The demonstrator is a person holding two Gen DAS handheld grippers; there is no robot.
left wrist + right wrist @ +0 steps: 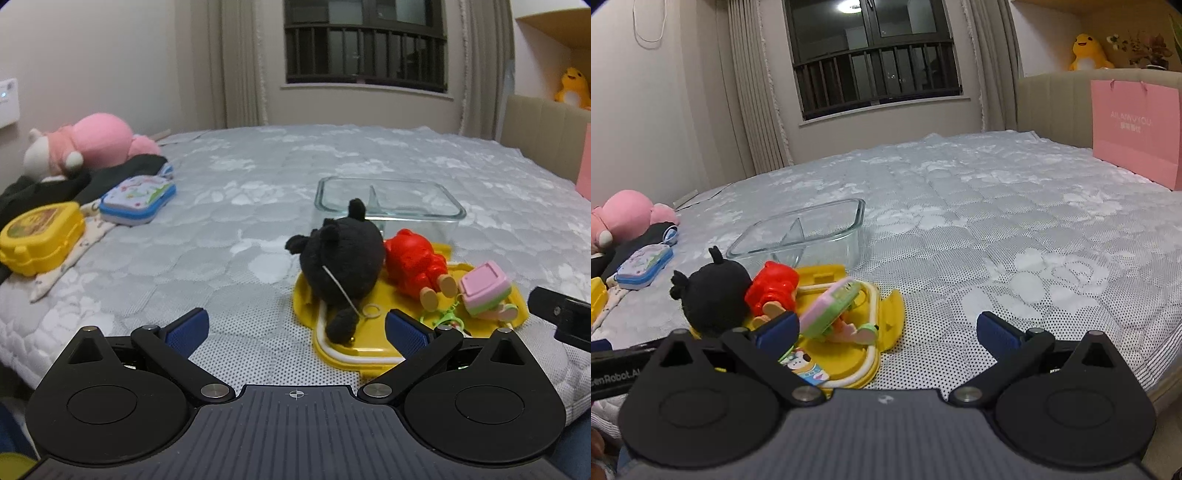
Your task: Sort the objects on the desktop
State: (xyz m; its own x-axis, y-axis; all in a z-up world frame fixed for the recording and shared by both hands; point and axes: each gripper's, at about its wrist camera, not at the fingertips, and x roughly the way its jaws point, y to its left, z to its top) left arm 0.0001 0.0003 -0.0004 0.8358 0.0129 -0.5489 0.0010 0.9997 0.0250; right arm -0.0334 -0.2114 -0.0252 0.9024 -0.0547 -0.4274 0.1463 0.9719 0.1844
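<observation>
Left wrist view: the left gripper (295, 328) hangs released at the bottom of the frame, jaws spread wide and holding nothing, above the grey quilted bed (236, 206). Right of centre, a black plush toy (341, 264), a red figurine (415, 264) and a pink-and-green toy (485, 286) lie together on a yellow lid (351, 352); a green clip (445, 315) rests beside them. Behind them stands a clear glass container (388, 203) with a divider. At left sit a yellow box (40, 238), a blue-rimmed case (138, 199) and a pink plush (99, 142)

Right wrist view: the right gripper (888, 328) is likewise released and empty, low in the frame. The same toys lie on the yellow lid (890, 314) at lower left, the left blue finger pad (777, 328) overlapping the pink-and-green toy (831, 306). The glass container (827, 230) stands just behind; a pink bag (1134, 129) stands at upper right
</observation>
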